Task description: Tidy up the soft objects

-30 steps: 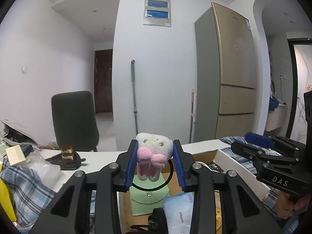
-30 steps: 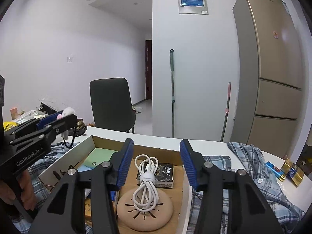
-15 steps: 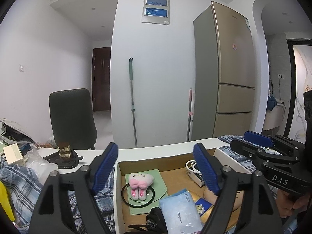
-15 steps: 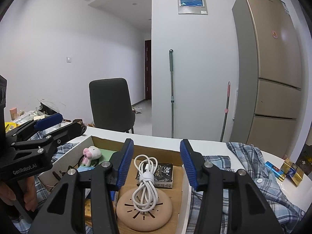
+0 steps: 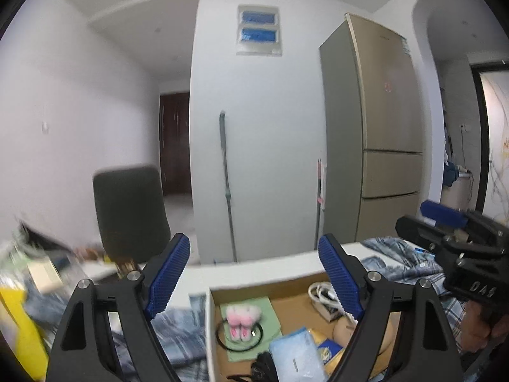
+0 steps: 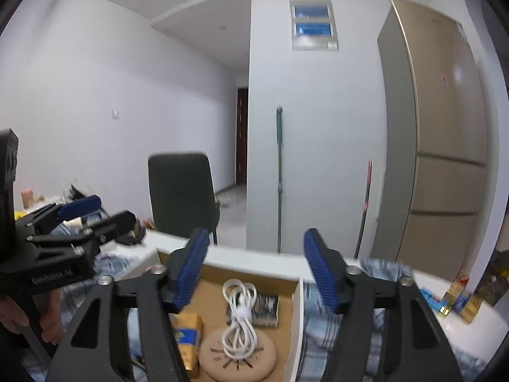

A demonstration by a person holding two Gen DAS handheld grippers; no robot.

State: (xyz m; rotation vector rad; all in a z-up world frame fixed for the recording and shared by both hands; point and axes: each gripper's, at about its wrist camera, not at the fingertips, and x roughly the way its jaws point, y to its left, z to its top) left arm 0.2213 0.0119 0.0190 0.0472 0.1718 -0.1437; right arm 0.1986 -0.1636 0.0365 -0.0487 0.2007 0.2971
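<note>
A small pink and white plush toy (image 5: 242, 315) lies on a green card inside the open cardboard box (image 5: 208, 324), in the box's left part. My left gripper (image 5: 254, 273) is open and empty, held above and behind the box's left end. My right gripper (image 6: 256, 270) is open and empty above the box (image 6: 294, 315), over a coiled white cable (image 6: 239, 321) on a round beige pad. A plaid blue shirt (image 6: 378, 315) lies on the table to the right of the box, and more plaid cloth (image 5: 178, 331) lies to its left.
The box also holds a blue packet (image 5: 296, 355), a gold packet (image 6: 187, 337) and a dark small box (image 6: 265, 305). A dark chair (image 6: 183, 191) stands behind the white table (image 6: 254, 259). Clutter and a yellow item (image 5: 16, 328) lie at the far left. A fridge (image 6: 435, 159) stands at the right.
My left gripper opened and let go of the plush toy, which now lies in the box. The left gripper then swung left; the right view shifted right slightly.
</note>
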